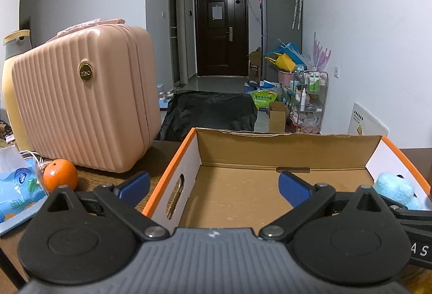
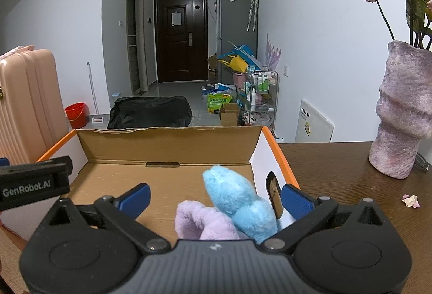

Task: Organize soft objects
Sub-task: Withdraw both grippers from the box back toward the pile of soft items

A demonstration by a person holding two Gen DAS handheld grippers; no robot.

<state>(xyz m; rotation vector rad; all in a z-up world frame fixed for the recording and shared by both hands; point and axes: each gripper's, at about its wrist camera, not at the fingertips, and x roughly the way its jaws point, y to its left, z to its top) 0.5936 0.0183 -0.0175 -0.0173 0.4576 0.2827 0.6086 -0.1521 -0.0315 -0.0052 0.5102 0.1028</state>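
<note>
Wooden table (image 2: 337,172), cardboard box (image 2: 167,144), plush toys (image 2: 237,202) inside

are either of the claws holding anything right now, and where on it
Nothing is held. The left claw is open over the cardboard box; the right claw is open too, the blue plush and purple plush lying loose between its fingers.

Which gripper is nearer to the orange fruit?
Left. The left gripper has the orange just beside its left finger; the right gripper hovers over the box's far side.

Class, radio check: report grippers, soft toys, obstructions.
Left gripper, right gripper open, empty. Blue plush, lilac plush in the cardboard box. Nothing blocking.
</note>
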